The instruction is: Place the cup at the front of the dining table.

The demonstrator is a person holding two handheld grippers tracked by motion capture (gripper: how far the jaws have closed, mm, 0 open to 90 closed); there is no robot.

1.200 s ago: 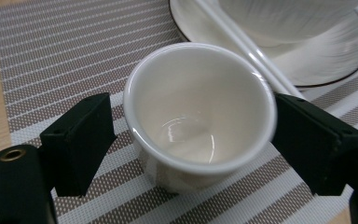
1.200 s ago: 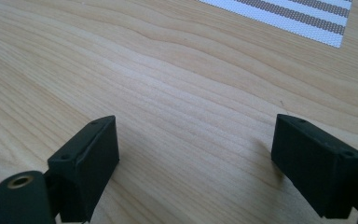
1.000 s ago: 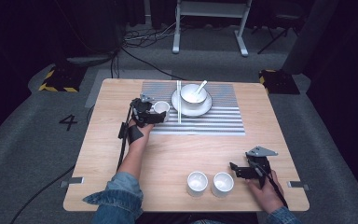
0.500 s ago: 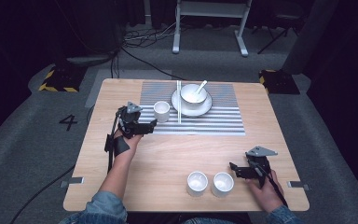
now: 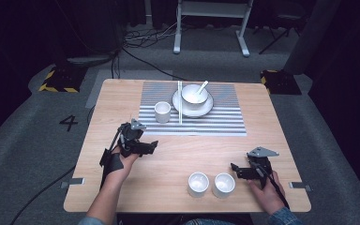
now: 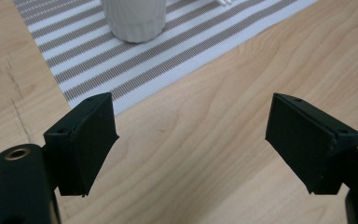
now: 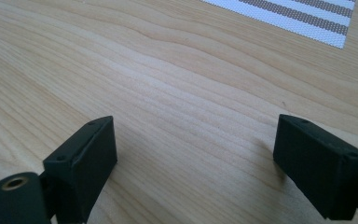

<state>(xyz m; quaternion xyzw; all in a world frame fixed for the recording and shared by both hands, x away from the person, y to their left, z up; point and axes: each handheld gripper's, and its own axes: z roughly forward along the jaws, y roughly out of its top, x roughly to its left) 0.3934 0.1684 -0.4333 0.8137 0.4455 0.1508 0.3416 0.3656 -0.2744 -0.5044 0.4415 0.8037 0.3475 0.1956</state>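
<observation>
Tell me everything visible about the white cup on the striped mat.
The cup is white and handleless, looks ceramic, and the left gripper view shows fine vertical ribs on its wall. It stands upright and looks empty, on the left part of the striped mat, left of the chopsticks and apart from them. Nothing grips or touches it; only the mat bears it.

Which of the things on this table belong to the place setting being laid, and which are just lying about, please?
In the job: cup, placemat, plate, bowl, spoon, chopsticks, two small cups.

Lying about: floor cables, metal stand, hazard-striped blocks.
</observation>
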